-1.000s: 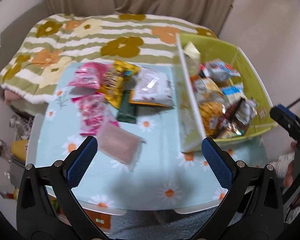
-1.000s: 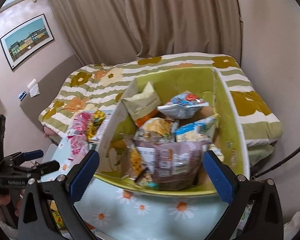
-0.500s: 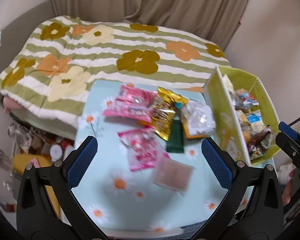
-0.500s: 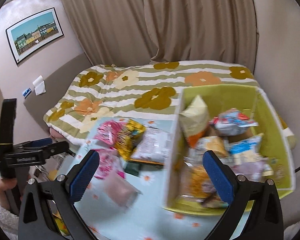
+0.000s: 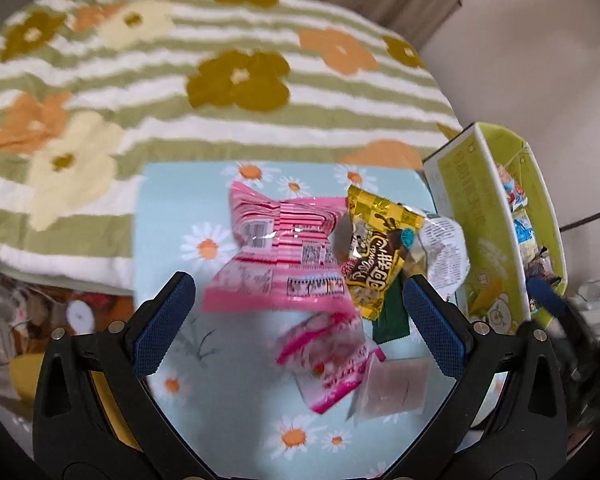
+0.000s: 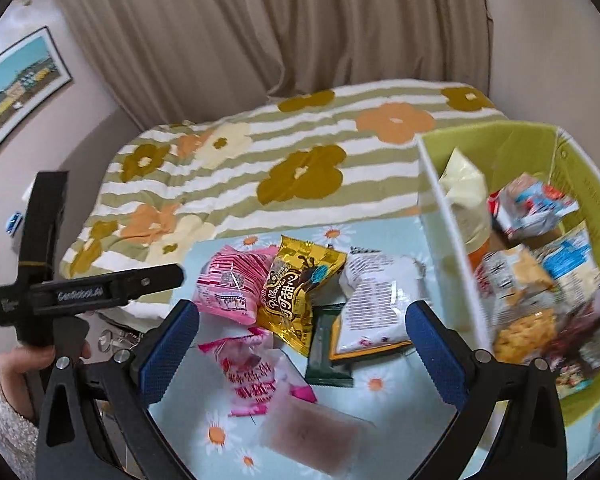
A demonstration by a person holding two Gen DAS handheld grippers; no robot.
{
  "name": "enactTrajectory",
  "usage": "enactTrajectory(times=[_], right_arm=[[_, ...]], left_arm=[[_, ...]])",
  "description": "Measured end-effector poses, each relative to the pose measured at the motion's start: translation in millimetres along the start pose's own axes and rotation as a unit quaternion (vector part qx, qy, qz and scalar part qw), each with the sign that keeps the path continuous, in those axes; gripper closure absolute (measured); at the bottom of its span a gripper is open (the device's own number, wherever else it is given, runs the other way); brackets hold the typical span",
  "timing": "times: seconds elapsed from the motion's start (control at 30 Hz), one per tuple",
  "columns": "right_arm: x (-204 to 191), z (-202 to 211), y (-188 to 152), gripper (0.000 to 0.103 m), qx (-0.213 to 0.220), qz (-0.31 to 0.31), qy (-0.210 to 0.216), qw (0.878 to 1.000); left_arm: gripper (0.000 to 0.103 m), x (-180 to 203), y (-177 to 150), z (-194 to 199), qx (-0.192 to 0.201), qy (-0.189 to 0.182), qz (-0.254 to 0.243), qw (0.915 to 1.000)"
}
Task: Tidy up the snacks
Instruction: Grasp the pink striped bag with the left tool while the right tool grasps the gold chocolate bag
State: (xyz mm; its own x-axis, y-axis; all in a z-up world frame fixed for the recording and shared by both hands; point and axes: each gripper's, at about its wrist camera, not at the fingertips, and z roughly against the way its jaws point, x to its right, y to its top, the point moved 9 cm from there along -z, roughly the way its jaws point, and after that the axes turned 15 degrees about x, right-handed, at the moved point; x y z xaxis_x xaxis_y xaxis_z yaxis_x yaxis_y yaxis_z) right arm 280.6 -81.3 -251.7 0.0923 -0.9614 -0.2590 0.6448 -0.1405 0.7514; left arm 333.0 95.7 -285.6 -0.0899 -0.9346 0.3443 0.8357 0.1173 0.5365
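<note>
Both my grippers hang above the counter [image 5: 160, 208] with jaws spread wide and nothing between them. My left gripper [image 5: 298, 328] points straight down over the loose pile, and the big pink striped packet [image 5: 284, 256] sits right ahead of its gap, just beyond the fingertips. That packet is my landmark.

Its long axis runs across my left gripper's opening, roughly side to side. I judge a straight reach down would catch it broadside, so I would want to turn the wrist or take it by one edge.

To the right of the pink striped packet, and overlapping its edge, lies the gold packet [image 5: 380, 256], and beyond that a white packet [image 5: 444, 248]. A dark green bar [image 5: 392, 320] pokes out from under the gold one. On the near side of the pink striped packet sits a smaller pink packet [image 5: 328, 356], then a pale brownish pouch [image 5: 396, 392] further toward the right.

The green box [image 6: 512, 152] stands well to the right of the pink striped packet, past the white one, already holding many snacks. My right gripper [image 6: 302, 350] hovers over the same pile and is nearer the box. The left looks nearer the pink striped packet, so I judge that one is its pick, then a carry rightward across the pile.
</note>
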Motion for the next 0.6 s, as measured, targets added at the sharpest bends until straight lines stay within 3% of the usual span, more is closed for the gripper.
enactTrajectory(times=[0.2,0.4,0.53,0.57,0.6], right_arm=[[-12,-38,-20,0.000,-0.027,0.010,-0.020,0.999],[-19,-57,-27,0.000,-0.037,0.017,-0.033,0.999],[-17,-68,-36,0.006,-0.052,0.016,-0.040,0.998],[-18,-70,-37,0.006,-0.055,0.016,-0.041,0.998],[-17,-72,-38,0.007,-0.058,0.016,-0.043,0.997]], left_arm=[[0.000,-10,-4,-50,-0.042,-0.003,-0.010,0.9991],[0.000,-21,-8,-76,-0.066,-0.008,0.000,0.9978],[0.000,-20,-11,-87,-0.073,-0.018,0.001,0.9972],[0.002,-21,-12,-90,-0.073,-0.018,0.001,0.9972],[0.010,-22,-12,-91,-0.072,-0.017,0.001,0.9973]])
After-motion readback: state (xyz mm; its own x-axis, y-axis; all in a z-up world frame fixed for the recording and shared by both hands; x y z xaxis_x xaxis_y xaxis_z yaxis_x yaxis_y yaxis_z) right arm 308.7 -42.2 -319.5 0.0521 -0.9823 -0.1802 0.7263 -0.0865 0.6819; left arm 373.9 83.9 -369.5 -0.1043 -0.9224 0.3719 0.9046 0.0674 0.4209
